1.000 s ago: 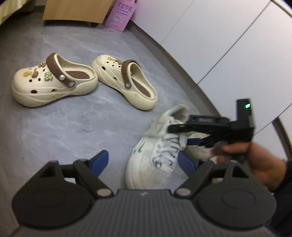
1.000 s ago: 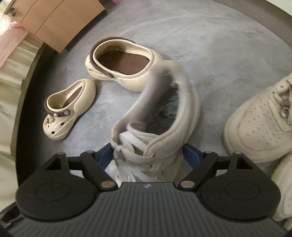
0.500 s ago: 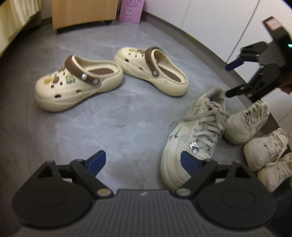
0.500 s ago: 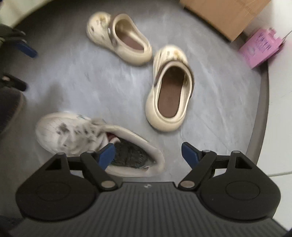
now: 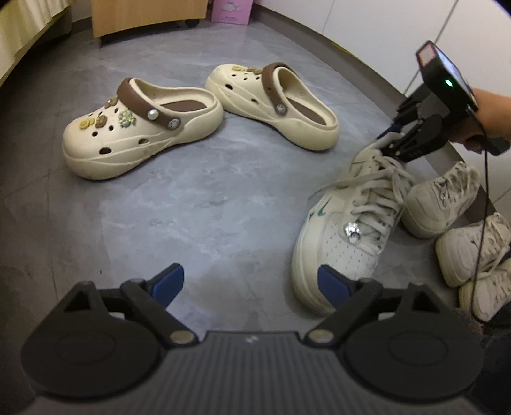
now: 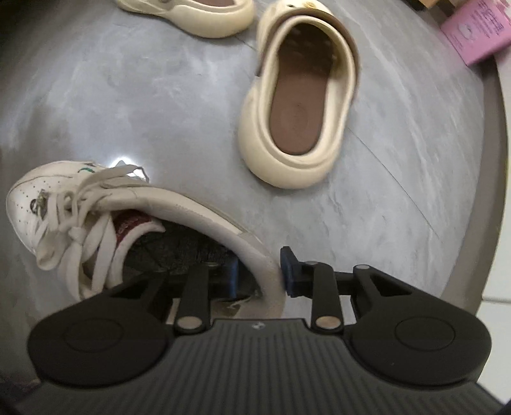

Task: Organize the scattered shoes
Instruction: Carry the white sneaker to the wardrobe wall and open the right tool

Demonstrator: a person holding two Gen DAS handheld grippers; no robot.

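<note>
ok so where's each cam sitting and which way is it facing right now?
Left wrist: on the open left claw, angled down over the floor at two clogs and the laced sneaker; the person's hand and right claw show.
Right wrist: on the right claw, looking down; its pads have just closed on the sneaker's heel collar.
Shared: sneaker, both clogs, pink box.

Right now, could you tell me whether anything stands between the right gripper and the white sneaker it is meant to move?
Nothing does: the right gripper has just closed on the white sneaker, one pad inside the heel collar and one outside. The two clogs lie apart from it on the floor.
</note>
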